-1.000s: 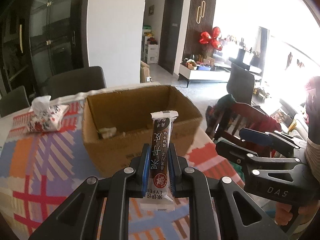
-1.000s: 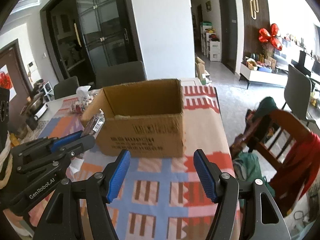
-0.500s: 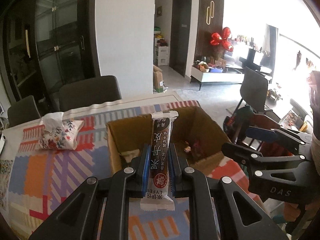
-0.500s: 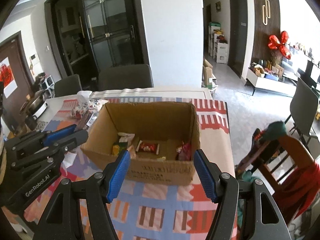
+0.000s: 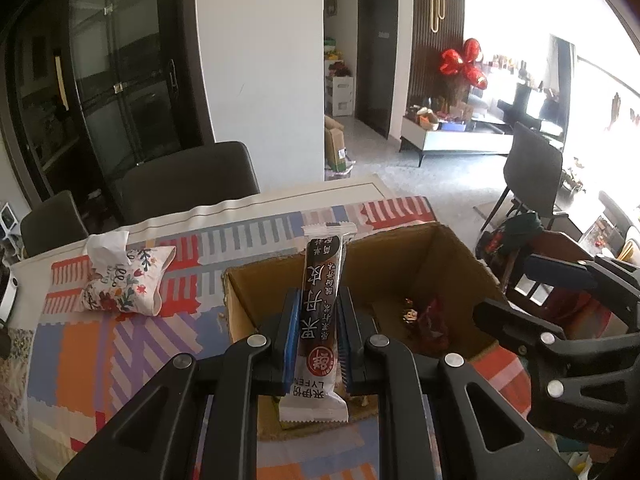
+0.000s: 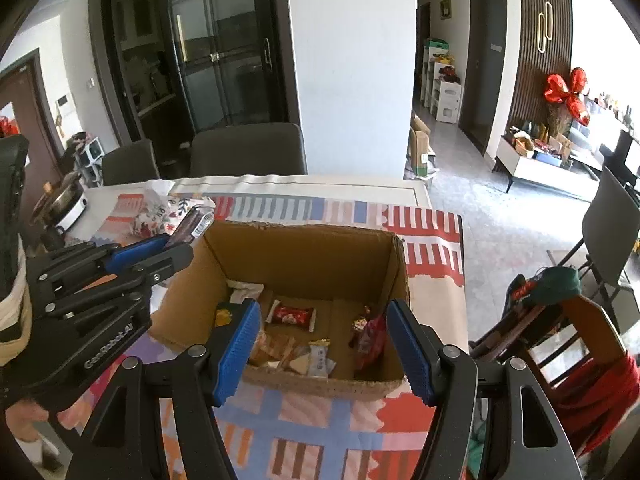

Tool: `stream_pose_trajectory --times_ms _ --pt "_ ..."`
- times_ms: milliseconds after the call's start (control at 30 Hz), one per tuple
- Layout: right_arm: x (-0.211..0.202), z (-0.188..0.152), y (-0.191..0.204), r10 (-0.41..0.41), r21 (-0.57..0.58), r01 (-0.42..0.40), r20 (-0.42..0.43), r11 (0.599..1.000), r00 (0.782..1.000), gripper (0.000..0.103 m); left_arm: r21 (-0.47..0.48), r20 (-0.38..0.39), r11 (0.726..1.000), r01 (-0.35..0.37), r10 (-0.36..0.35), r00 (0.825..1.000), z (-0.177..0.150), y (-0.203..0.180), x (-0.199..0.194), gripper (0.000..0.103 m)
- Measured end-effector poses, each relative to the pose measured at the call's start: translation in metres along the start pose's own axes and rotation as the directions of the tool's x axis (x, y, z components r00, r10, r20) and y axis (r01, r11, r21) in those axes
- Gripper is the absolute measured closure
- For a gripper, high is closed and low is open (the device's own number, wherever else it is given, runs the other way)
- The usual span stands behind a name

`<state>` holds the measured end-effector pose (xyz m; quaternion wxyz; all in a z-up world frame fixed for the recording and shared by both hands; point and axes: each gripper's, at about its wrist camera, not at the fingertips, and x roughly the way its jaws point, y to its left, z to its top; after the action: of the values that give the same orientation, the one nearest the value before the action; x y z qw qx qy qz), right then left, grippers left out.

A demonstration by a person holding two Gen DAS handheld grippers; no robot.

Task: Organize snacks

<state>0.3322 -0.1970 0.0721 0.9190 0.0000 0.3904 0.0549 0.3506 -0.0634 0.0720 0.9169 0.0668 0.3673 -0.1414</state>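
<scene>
My left gripper [image 5: 318,340] is shut on a long brown-and-white snack bar [image 5: 320,308] and holds it upright over the near left part of the open cardboard box [image 5: 460,256]. In the right wrist view the left gripper [image 6: 160,252] sits at the box's left rim with the bar's end [image 6: 192,222] sticking out. My right gripper [image 6: 324,352] is open and empty, above the near wall of the box [image 6: 304,256]. Several wrapped snacks [image 6: 292,316] lie on the box floor.
The box stands on a table with a colourful patterned cloth [image 6: 320,432]. A floral tissue pack [image 5: 120,284] lies to the left. Dark chairs [image 5: 188,180] stand behind the table. A wooden chair with red clothing [image 6: 580,360] is at the right. A cooking pot [image 6: 64,204] sits far left.
Both grippers have risen and moved forward over the box, so its inside and the snacks in it now show. The left gripper still holds the bar.
</scene>
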Motion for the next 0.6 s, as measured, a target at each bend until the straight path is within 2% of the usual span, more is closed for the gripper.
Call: stream_pose_trajectory --times_ms 100,167,300,333,400,467,533,600 --pt "0.004 0.002 -0.002 -0.004 0.007 0.004 -0.009 1.000 1.000 0.036 0.002 0.004 1.000 -0.013 0.013 1.000 0.004 0.000 0.003 0.083" --pt "0.005 0.002 -0.003 -0.003 0.011 0.003 -0.014 1.000 1.000 0.036 0.004 0.007 1.000 -0.016 0.016 1.000 0.005 0.000 0.001 0.073" --pt "0.006 0.003 -0.004 -0.003 0.014 0.003 -0.019 1.000 1.000 0.036 0.000 0.015 0.999 -0.043 0.043 0.999 -0.002 0.002 -0.009 0.065" --pt "0.005 0.001 -0.004 -0.003 0.012 0.004 -0.019 1.000 1.000 0.036 -0.003 0.012 0.998 -0.060 0.060 0.998 -0.005 0.003 -0.012 0.059" --pt "0.003 -0.002 -0.003 -0.006 0.010 0.006 -0.019 1.000 1.000 0.036 -0.008 0.032 0.997 -0.083 0.083 0.996 -0.013 0.004 -0.021 0.056" --pt "0.000 -0.007 -0.002 -0.004 0.010 0.005 -0.016 1.000 1.000 0.036 -0.013 0.035 0.994 -0.110 0.110 0.993 -0.021 0.004 -0.030 0.046" --pt "-0.004 -0.013 -0.001 -0.003 0.008 0.003 -0.013 1.000 1.000 0.036 -0.021 0.046 0.992 -0.127 0.127 0.991 -0.031 0.004 -0.039 0.043" --pt "-0.009 -0.021 0.001 0.000 0.008 0.000 -0.006 1.000 1.000 0.032 -0.027 0.062 0.990 -0.138 0.140 0.988 -0.042 0.003 -0.051 0.038"
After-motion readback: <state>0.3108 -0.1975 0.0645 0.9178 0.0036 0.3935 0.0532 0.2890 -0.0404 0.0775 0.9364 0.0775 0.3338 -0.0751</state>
